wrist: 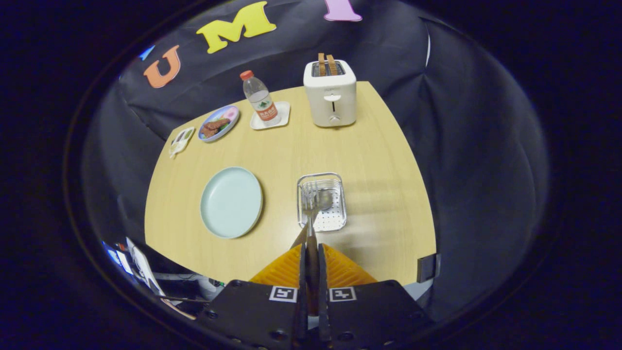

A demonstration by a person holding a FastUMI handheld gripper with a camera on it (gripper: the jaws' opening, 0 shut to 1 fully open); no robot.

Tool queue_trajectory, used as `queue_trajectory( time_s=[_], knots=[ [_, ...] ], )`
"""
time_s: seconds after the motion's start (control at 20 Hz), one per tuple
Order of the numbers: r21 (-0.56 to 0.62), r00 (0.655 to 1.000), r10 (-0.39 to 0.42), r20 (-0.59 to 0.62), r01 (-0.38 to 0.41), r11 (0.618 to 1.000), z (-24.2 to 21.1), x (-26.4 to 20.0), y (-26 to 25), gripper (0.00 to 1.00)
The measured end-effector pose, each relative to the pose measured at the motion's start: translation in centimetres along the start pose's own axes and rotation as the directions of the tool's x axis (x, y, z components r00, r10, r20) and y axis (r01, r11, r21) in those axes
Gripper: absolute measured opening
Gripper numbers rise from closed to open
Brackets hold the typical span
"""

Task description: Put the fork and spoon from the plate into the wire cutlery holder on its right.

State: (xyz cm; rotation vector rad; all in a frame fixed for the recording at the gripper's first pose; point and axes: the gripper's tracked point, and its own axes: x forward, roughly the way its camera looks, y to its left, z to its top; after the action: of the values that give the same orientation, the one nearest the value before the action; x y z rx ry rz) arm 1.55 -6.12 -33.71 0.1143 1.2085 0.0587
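My gripper [311, 249] is shut on the handles of a metal fork [309, 200] and spoon [323, 199], held high over the table. Their heads point ahead of the orange fingers [340, 267] and hang over the wire cutlery holder [335, 221], which stands on the wooden table to the right of the plate. How far above the holder they are I cannot tell. The pale blue plate [231, 201] lies bare to the left of the holder.
At the table's far side stand a white toaster [330, 95] with two slices in it, a water bottle [260, 99] on a small white tray, a plate of food [218, 123] and a small packet [181, 140]. Black cloth surrounds the table [379, 160].
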Motion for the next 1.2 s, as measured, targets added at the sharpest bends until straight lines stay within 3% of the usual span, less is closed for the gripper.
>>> queue_trajectory(
  time_s=[0.45, 0.6, 0.75, 0.85, 0.95, 1.2],
  knots=[
    [0.086, 1.0, -0.015, 0.007, 0.014, 0.996, 3.0, 1.0, -0.6, 0.09],
    [0.073, 0.999, -0.026, 0.041, 0.023, 0.997, 4.1, 0.8, -0.6, 0.03],
    [0.073, 0.998, -0.008, 0.058, 0.004, 0.997, 4.3, 0.5, -0.2, 0.03],
    [0.064, 0.998, 0.004, 0.065, -0.008, 0.998, 4.2, 0.5, 0.0, 0.2],
    [0.053, 0.995, 0.016, 0.101, -0.022, 0.998, 4.5, 0.3, 0.6, 0.2],
    [-0.028, 0.966, 0.034, 0.256, -0.028, 0.999, 5.1, -2.2, 3.7, 0.4]
  ],
)
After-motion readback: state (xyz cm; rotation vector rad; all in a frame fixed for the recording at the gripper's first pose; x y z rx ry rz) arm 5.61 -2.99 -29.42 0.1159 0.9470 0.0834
